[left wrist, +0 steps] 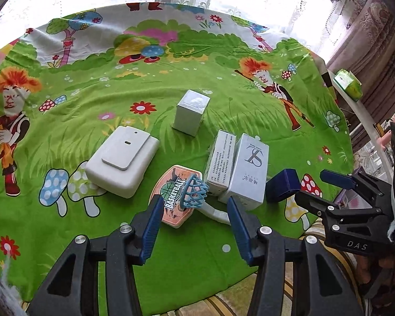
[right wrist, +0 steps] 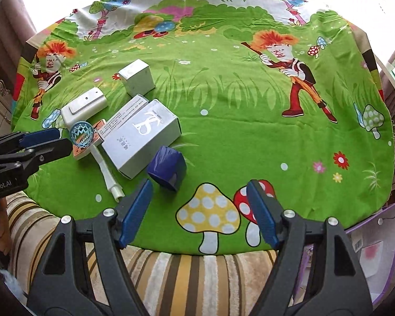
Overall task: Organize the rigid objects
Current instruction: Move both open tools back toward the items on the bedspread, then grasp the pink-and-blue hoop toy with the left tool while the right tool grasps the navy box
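Sorting stands between picks: both the left gripper (left wrist: 194,205) and the right gripper (right wrist: 200,197) have fingers apart, holding nothing. The toy basketball hoop (left wrist: 181,194), boxes and blue cube (right wrist: 168,167) cluster near the cloth's (right wrist: 223,92) near edge; next move likely calls for closing the left gripper on the hoop.

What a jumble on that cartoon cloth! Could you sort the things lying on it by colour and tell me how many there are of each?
White or silver-white: 4 (small cube box, flat white device, narrow printed box, tall box with the logo)
Dark blue: 1 (blue box)
Orange with a light blue hoop: 1 (toy basketball backboard)
Total: 6
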Motion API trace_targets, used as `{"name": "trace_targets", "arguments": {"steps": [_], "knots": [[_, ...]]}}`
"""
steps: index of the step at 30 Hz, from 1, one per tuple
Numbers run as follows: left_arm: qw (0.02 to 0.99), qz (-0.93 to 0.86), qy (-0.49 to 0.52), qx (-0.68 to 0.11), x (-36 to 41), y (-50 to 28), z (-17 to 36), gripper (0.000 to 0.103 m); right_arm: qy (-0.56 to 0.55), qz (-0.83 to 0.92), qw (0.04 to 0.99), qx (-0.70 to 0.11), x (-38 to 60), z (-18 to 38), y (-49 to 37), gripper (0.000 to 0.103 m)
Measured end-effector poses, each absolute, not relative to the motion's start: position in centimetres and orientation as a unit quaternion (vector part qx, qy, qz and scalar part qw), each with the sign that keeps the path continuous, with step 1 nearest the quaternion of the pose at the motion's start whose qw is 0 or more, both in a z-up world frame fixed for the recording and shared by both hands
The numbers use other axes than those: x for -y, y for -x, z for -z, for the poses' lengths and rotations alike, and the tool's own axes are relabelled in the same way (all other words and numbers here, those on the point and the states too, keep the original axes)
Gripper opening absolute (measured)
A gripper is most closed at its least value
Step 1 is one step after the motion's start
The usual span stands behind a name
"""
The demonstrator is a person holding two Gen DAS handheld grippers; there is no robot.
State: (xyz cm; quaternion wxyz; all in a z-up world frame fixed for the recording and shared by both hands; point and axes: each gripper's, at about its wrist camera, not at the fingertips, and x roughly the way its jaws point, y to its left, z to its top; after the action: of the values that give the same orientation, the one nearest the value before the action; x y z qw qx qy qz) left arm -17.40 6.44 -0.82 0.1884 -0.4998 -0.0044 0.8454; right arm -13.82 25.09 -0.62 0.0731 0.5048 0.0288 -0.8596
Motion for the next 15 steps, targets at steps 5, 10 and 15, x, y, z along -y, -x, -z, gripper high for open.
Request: {"name": "trace_targets", "arguments": {"steps": [5,10,15], "knots": [[0.195,-0.84,0.506,-0.01,-7.6,18.4,1.7,0.051,-0.504,0.86,0.07,-0.042,-23.5,1.0,14.8,0.076],[0.203,-0.836,0.51,-0.025,-8.7,18.6,2.3,0.019,-0.512,0.856,0.056,-0.042,-23.2,1.9,15.7,0.076],[0.202,-0.841,0.501,-0.011,-8.6,17.7,1.8,0.018,-0.526,0.847,0.05,-0.049,-23.0,2.8,16.4,0.042]]}}
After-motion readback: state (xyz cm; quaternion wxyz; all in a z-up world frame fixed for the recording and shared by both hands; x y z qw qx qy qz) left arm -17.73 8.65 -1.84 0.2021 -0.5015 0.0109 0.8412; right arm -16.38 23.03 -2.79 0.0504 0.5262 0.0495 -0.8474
